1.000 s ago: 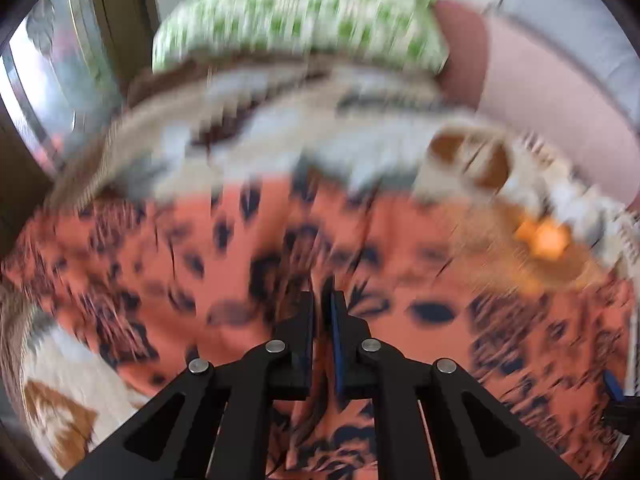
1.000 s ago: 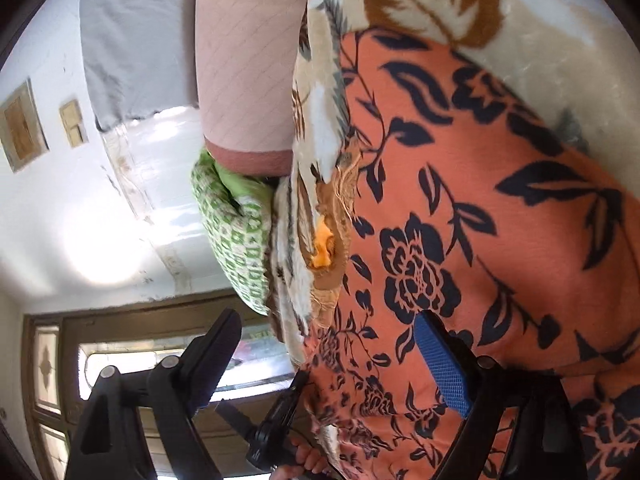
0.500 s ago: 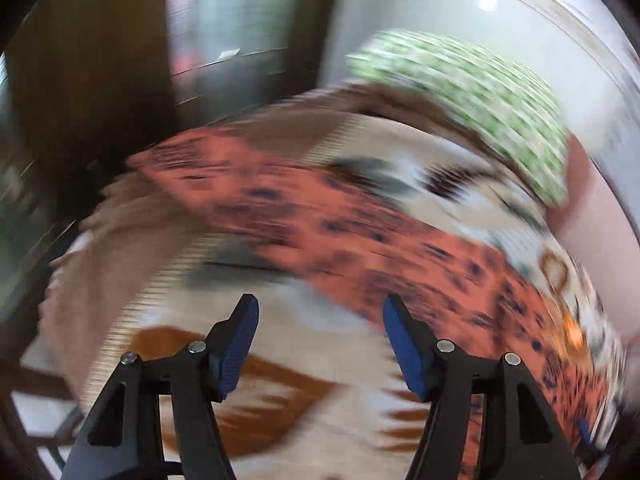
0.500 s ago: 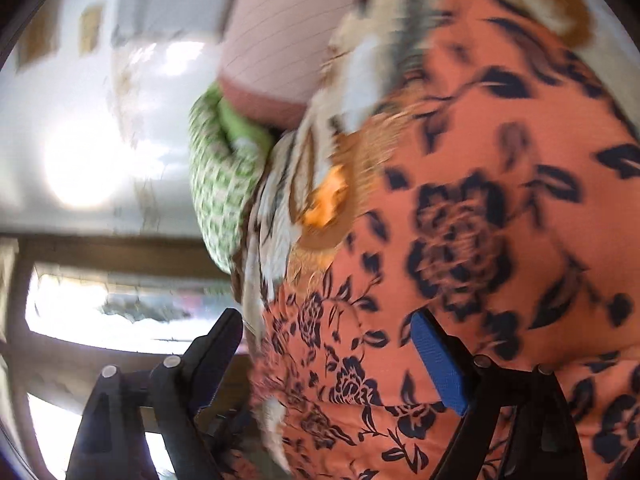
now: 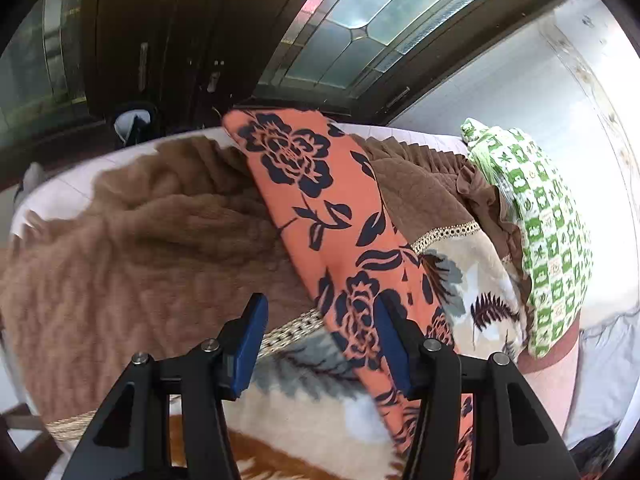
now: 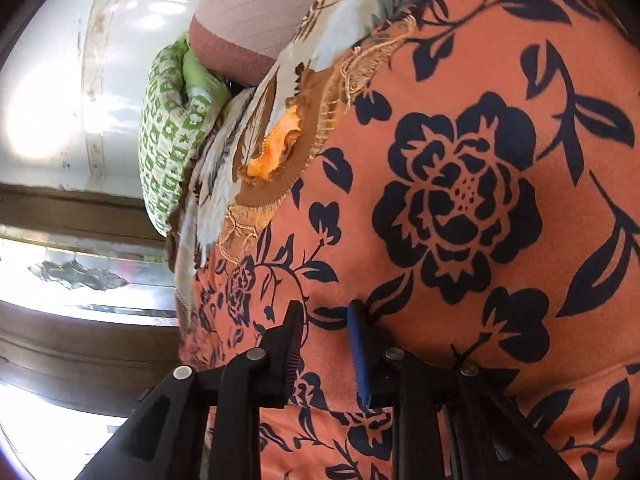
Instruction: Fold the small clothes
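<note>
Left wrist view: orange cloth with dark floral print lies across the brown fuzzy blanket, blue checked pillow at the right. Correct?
Not quite: the pillow is green-and-white checked, not blue, as the left wrist view shows. The rest stands: the orange cloth with dark floral print lies across the brown fuzzy blanket, and the pillow sits at the right.

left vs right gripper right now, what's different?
The left gripper stands wide over the blanket, only the edge of the orange floral cloth by one finger; the right gripper is narrow, with cloth bunched between its fingers. The left points at the cloth's far end, the right at its broad face. Both are closing.
</note>
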`<state>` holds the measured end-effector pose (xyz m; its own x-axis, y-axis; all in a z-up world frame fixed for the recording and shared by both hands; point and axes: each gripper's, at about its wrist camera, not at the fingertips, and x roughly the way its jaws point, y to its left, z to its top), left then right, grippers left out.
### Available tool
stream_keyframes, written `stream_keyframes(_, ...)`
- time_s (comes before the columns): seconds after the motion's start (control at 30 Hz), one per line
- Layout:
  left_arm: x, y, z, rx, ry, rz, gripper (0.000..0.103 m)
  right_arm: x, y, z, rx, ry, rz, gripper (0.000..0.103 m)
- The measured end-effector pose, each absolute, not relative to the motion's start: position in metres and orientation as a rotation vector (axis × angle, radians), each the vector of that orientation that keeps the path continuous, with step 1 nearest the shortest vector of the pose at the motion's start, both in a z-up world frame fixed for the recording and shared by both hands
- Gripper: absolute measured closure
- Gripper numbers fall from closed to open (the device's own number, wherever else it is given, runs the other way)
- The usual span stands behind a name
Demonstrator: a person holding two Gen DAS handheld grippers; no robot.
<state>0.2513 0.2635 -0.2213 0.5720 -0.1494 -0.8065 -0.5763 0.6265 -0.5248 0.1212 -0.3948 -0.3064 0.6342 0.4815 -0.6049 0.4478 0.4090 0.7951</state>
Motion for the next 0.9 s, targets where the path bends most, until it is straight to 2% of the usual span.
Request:
stream_keyframes(0.23,0.276,0.267,-0.236,-0.961,0.899,0.283,0.048,0.125,-0.388,-0.298,1.118,0.96,0.016,0.078)
stream_keyframes(0.3,0.287,0.268,-0.241,-0.959,0.903,0.275,0.057,0.125,-0.387,-0.297,1.1,0.963,0.015,0.078)
stream_keyframes(0.37,0.293,0.27,-0.248,-0.964,0.908,0.274,0.077,0.128,-0.386,-0.296,1.098,0.965,0.015,0.078)
stream_keyframes(0.43,0.296,0.27,-0.252,-0.948,0.908,0.283,0.091,0.126,-0.388,-0.297,1.105,0.966,0.018,0.078)
stream_keyframes(0.47,0.295,0.271,-0.253,-0.936,0.901,0.29,0.094,0.126,-0.388,-0.298,1.107,0.966,0.019,0.078)
stream_keyframes(0.63,0.294,0.253,-0.229,-0.792,0.865,0.269,0.098,0.13,-0.386,-0.297,1.094,0.965,0.016,0.078)
stream_keyframes(0.9,0.287,0.141,-0.128,-0.526,0.788,-0.019,0.098,0.127,-0.391,-0.293,1.134,0.929,0.018,0.076)
